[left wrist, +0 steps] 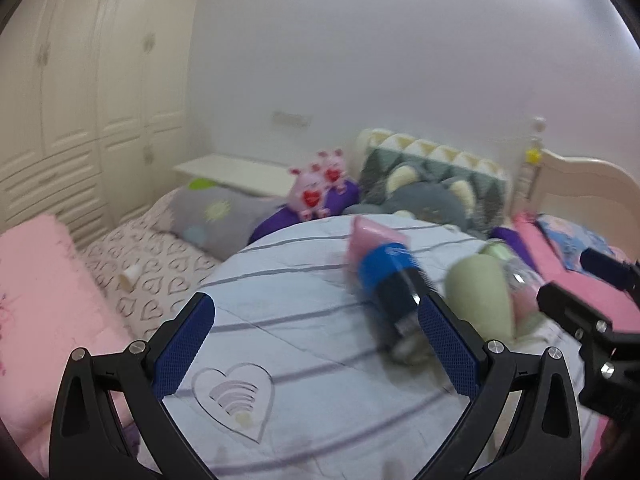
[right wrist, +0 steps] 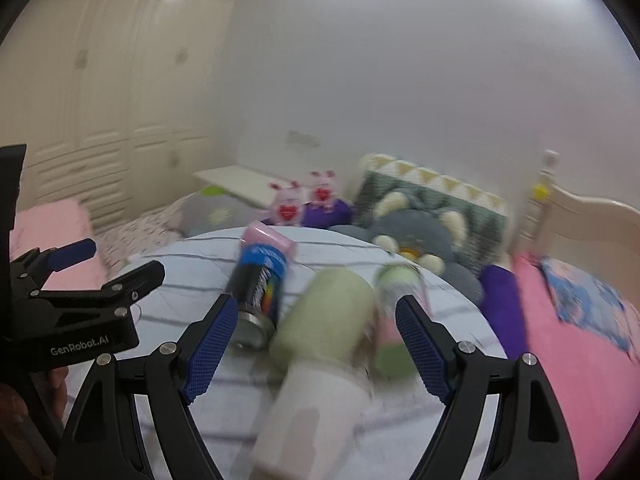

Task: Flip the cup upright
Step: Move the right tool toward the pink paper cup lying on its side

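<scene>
A pale green cup with a white lid end [right wrist: 320, 344] lies on its side on a round table with a striped cloth [right wrist: 192, 276]. It lies between the open fingers of my right gripper [right wrist: 316, 312], lid end toward the camera. In the left wrist view the green cup [left wrist: 480, 296] is to the right of my open, empty left gripper [left wrist: 316, 312]. A black and blue can-shaped cup [right wrist: 260, 280] lies on its side beside the green one, also seen in the left wrist view [left wrist: 390, 288]. Both views are blurred.
A pink box [right wrist: 268, 240] lies behind the dark cup. A second green and pink item [right wrist: 396, 288] lies right of the green cup. Pillows and plush toys [right wrist: 420, 224] sit on the bed behind. A pink blanket [left wrist: 40, 300] is at left, a wardrobe [left wrist: 80, 80] beyond.
</scene>
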### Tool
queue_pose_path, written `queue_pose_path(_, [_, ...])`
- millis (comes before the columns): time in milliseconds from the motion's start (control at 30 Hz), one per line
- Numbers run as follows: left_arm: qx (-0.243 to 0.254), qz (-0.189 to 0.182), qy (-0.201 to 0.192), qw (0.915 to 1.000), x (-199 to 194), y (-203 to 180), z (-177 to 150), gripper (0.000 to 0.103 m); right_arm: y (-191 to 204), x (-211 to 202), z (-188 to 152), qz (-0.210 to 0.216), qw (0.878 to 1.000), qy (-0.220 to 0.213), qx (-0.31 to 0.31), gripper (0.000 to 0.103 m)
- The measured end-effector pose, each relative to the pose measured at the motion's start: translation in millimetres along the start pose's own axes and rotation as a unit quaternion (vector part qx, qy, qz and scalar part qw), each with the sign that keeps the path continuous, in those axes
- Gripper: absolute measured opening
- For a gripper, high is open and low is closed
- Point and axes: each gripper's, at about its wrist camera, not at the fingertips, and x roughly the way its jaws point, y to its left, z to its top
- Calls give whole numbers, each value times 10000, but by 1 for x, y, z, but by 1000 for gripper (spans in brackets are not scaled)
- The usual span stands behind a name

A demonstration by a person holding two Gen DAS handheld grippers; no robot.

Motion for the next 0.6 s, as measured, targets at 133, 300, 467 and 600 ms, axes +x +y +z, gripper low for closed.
queue_pose_path(133, [-249,478,269,9982,16,8,16,103,-6,27,26,555,9979,201,-253,82])
queue_pose_path(300, [-580,801,879,9912,34,10,30,103,-1,64,54,958,9886,593,-993,82])
queue_pose_path(467, [-966,1110,1508,9776,49,16,33,103,9,104,72,1534,9716,985,-1507,81])
queue_pose_path(600, [-1259,1345,1831,9657,56,23,32,103,16,138,77,1870,9541,1383,-1887,79])
